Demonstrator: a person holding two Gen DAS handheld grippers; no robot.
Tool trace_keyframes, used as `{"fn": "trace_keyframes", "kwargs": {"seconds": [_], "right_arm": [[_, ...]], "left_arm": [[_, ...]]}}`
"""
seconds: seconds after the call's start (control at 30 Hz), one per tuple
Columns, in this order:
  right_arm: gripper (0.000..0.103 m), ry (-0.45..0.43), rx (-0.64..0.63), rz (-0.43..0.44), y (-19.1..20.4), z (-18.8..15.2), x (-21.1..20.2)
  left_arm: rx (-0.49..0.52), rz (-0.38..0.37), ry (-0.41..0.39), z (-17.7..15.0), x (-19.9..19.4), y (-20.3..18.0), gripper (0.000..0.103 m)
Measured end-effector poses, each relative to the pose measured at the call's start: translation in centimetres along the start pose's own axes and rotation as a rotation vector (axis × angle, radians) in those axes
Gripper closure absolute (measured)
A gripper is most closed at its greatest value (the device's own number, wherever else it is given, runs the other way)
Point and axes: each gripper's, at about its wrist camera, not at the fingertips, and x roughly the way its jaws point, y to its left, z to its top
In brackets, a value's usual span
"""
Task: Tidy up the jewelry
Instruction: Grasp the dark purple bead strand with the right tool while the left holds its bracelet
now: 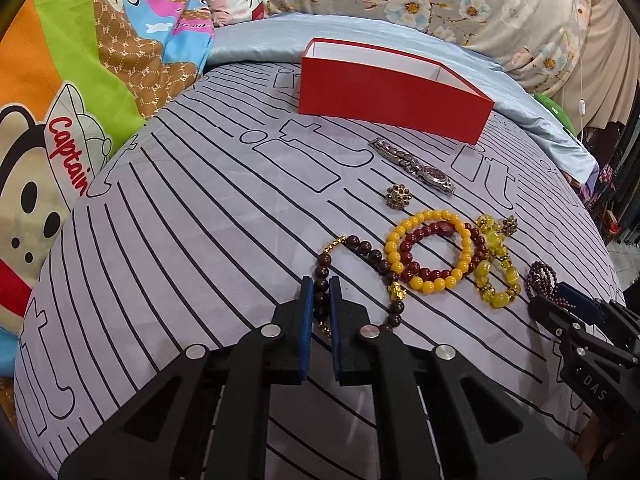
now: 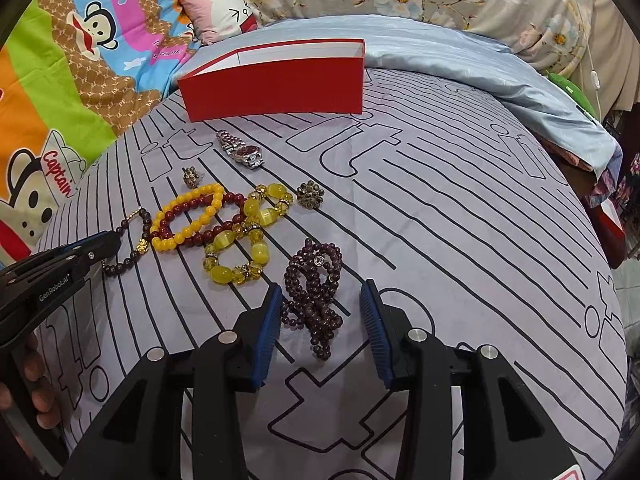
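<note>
Left gripper [image 1: 320,292] jaws narrow, pinching brown beads [image 1: 322,270]. Right gripper [image 2: 320,304] jaws wide around purple beads [image 2: 316,280]. Red box [image 1: 384,96] behind.

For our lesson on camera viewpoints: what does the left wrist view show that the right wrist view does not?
Only the left wrist view shows the left gripper pinching the dark brown wooden bead bracelet. Only the right wrist view shows the open right gripper straddling the purple beaded bracelet pile. Both show the red cardboard box, silver metal watch and yellow round-bead bracelet.
</note>
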Motion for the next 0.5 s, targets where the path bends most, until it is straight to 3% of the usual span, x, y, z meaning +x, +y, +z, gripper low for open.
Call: {"fn": "trace_keyframes", "kwargs": {"seconds": [0.17,0.5], "right_arm": [[0.079,-0.003,0.001,0.001,0.0,0.0,-0.1],[0.089,0.003,0.049,0.065,-0.7,0.6,-0.7]], "left_arm": [[0.019,-0.003,-0.005,-0.1,-0.3,-0.4,0.096],[-0.009,-0.047,-0.022,0.5,-2.3,-0.3,0.096]]}}
